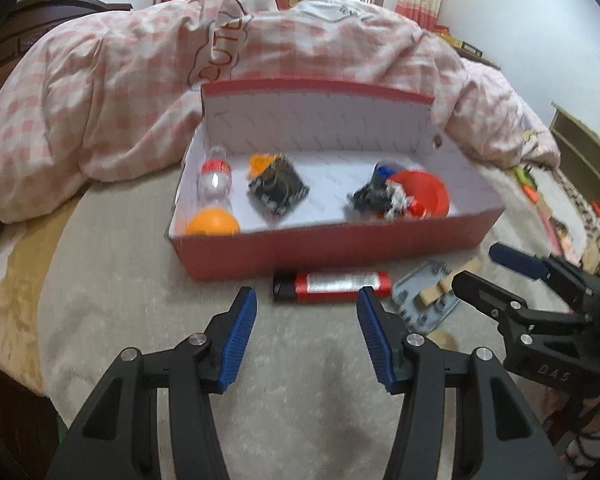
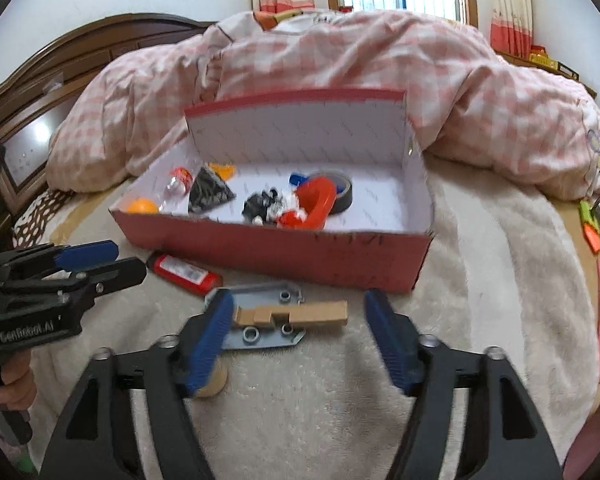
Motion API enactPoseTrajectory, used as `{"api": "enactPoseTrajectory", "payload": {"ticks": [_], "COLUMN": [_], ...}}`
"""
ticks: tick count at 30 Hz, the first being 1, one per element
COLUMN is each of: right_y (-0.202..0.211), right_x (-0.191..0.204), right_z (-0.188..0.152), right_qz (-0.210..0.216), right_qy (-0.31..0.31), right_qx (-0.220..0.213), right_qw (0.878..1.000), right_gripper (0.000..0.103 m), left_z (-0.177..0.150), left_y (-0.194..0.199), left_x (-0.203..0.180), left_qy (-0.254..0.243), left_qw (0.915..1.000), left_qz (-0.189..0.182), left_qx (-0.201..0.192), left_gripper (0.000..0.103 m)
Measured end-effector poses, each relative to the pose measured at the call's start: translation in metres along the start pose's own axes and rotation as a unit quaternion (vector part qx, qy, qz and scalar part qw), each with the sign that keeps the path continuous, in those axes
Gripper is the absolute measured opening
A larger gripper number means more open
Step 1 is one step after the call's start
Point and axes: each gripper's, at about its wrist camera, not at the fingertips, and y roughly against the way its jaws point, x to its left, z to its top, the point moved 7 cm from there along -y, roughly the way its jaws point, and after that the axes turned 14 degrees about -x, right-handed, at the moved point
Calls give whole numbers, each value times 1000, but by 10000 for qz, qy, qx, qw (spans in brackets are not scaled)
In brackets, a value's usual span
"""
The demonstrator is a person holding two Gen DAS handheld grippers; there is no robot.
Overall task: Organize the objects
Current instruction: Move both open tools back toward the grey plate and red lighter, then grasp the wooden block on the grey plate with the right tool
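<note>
A red box (image 1: 332, 250) (image 2: 284, 252) stands on the bed and holds an orange ball (image 1: 212, 222), a small bottle (image 1: 216, 178), a black packet (image 1: 278, 190), a red bowl (image 1: 424, 192) and a tape roll (image 2: 338, 188). In front of it lie a red lighter (image 1: 332, 284) (image 2: 184, 272), a grey metal plate (image 1: 426, 298) (image 2: 266, 320) and a wooden piece (image 2: 296, 314). My left gripper (image 1: 306, 340) is open and empty just before the lighter. My right gripper (image 2: 300, 344) is open and empty over the plate and wooden piece.
A pink checked quilt (image 1: 140, 92) is heaped behind the box. A small wooden disc (image 2: 212, 384) lies by my right gripper's left finger. Orange and green items (image 2: 592, 224) lie at the bed's right edge. A headboard (image 2: 60, 72) stands at the left.
</note>
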Motion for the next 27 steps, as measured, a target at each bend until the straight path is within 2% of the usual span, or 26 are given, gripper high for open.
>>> {"api": "enactPoseTrajectory", "payload": {"ticks": [6,13,27], "right_y": [-11,-21,-27], "right_x": [8,9,9], "right_z": [-11,-17,-17], "right_qz": [36,13,-119], "right_qy": [232,297,220], "right_qx": [188,378,382], "right_qw": [9995,9988,9990], "right_gripper": [80,81,80], "left_z": [-22,-24,-26], "left_y": [-11,-10,-10], "left_x": [6,6,6], "left_qy": [82,76,36], "left_qw": [9995,9997,9997], "left_qz": [108,89,97], "left_qx": [284,233,203], "left_gripper": [52,52,54]}}
